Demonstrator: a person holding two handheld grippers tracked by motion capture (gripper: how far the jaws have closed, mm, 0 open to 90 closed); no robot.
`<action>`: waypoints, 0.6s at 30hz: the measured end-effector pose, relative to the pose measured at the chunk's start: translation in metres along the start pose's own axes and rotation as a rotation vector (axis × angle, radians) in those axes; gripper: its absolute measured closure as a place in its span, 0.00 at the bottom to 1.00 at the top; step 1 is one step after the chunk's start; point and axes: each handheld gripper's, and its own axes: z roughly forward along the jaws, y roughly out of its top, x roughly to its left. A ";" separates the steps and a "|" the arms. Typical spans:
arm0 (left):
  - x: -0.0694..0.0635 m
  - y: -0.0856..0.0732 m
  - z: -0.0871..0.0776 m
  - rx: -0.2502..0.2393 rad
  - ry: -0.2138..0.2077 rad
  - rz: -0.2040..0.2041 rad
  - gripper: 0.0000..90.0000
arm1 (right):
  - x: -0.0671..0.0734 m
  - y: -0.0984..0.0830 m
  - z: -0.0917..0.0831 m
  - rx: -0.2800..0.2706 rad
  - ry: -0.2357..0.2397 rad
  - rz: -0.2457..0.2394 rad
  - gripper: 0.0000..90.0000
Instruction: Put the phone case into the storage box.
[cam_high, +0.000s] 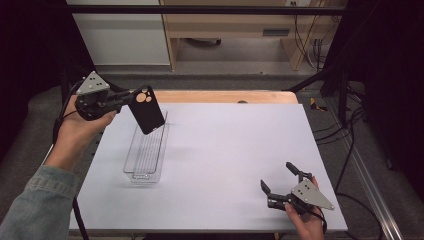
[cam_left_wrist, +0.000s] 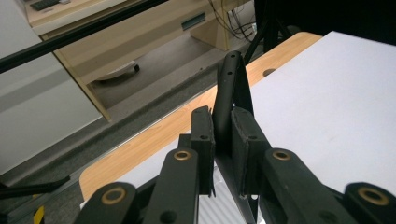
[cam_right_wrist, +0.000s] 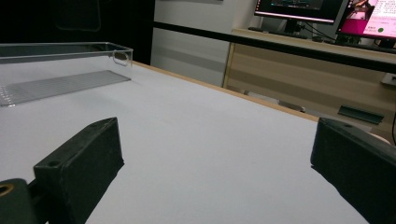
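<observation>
Right now your left hand-held gripper (cam_high: 131, 96) is clamped on one edge of a black phone case (cam_high: 147, 110), its jaws pinched tight on the thin shell, as the left gripper view shows with the case (cam_left_wrist: 229, 93) standing up edge-on between the pads. The case hangs tilted in the air just ahead of that gripper, camera cut-outs uppermost, its lower end over the far end of the clear plastic tray (cam_high: 131, 170) and, as far as the high view lets you judge, not yet touching it. The tray lies on the grey counter (cam_high: 230, 150) just below and beyond your left gripper, lengthwise away from you, and nothing lies inside it. Judging by this, the pick-up is done and the carry is nearly done; what is left is to lower the case into the tray, lay it flat on the ribbed floor, and let go. Your right hand-held gripper (cam_high: 282, 182) rests low over the near right part of the counter, well apart from the tray, jaws spread wide with nothing between them; from its own view the tray (cam_right_wrist: 65, 65) sits far off to its left, across bare counter. Counting up: one phone case, one tray, two grippers, one of them busy. Take care as you lower, since the case is held by one edge only and could swing or catch the tray's rim.
</observation>
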 end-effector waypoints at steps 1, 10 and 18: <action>0.002 -0.001 0.002 0.003 0.005 0.001 0.89 | 0.000 0.000 0.000 0.000 0.001 0.000 0.03; 0.018 -0.007 0.015 0.020 0.012 0.003 0.89 | 0.001 0.000 0.002 0.000 -0.002 -0.008 0.03; 0.027 -0.005 0.023 0.014 0.008 0.004 0.89 | 0.001 0.000 0.002 -0.002 -0.005 -0.009 0.03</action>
